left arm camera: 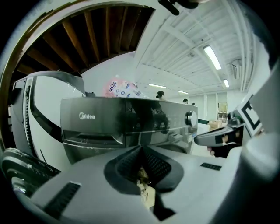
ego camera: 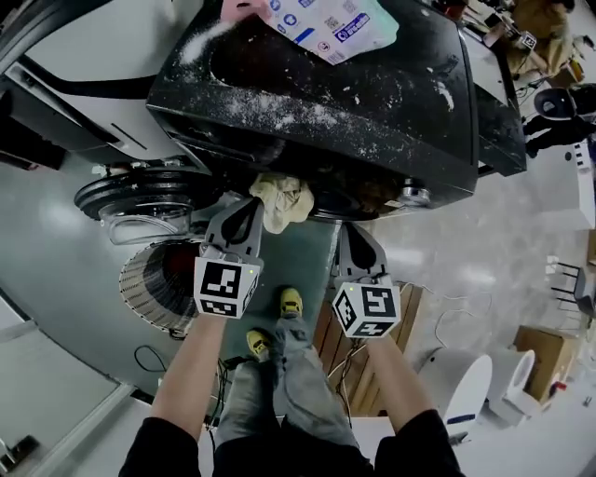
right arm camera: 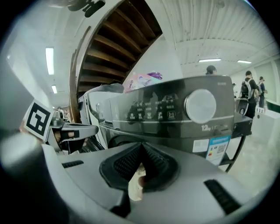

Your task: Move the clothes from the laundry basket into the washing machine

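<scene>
A cream cloth (ego camera: 285,201) hangs bunched just below the front of the dark washing machine (ego camera: 326,102). My left gripper (ego camera: 250,209) is shut on the cloth's left side. In the left gripper view a strip of the cloth (left arm camera: 145,186) shows between the closed pads. My right gripper (ego camera: 352,229) sits right of the bunch, and in the right gripper view a cream piece (right arm camera: 134,183) is pinched in its shut jaws. The washer's control panel (right arm camera: 175,109) fills both gripper views. The round laundry basket (ego camera: 154,279) stands on the floor, lower left.
The washer's round glass door (ego camera: 140,203) hangs open at the left. A printed detergent bag (ego camera: 326,23) lies on the machine's top. A wooden pallet (ego camera: 346,347) and a white appliance (ego camera: 466,384) stand to the right. My yellow shoes (ego camera: 291,301) are below.
</scene>
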The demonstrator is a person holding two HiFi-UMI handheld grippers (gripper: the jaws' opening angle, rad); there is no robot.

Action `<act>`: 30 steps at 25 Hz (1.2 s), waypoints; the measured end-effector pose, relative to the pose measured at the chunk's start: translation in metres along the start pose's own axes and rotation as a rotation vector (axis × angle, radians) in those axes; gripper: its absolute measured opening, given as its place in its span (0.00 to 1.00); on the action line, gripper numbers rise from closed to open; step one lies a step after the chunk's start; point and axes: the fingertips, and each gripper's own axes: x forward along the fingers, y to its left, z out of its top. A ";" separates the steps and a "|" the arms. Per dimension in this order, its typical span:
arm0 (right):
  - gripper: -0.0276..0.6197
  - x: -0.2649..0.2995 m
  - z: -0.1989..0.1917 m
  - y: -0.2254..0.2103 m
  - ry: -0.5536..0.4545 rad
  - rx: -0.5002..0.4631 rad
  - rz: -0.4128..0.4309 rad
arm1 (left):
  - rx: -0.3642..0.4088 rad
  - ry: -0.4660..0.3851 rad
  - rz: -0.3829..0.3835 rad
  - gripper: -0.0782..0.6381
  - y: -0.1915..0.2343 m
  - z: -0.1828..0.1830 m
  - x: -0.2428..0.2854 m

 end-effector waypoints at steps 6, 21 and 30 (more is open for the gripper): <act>0.05 -0.036 0.062 0.020 -0.045 -0.027 0.009 | 0.001 -0.026 0.013 0.12 0.006 0.054 -0.047; 0.05 -0.123 0.168 0.036 -0.138 -0.021 0.008 | 0.112 -0.082 0.041 0.12 -0.005 0.167 -0.138; 0.05 -0.168 0.196 0.051 -0.149 -0.045 0.044 | 0.177 -0.105 0.069 0.12 -0.018 0.207 -0.192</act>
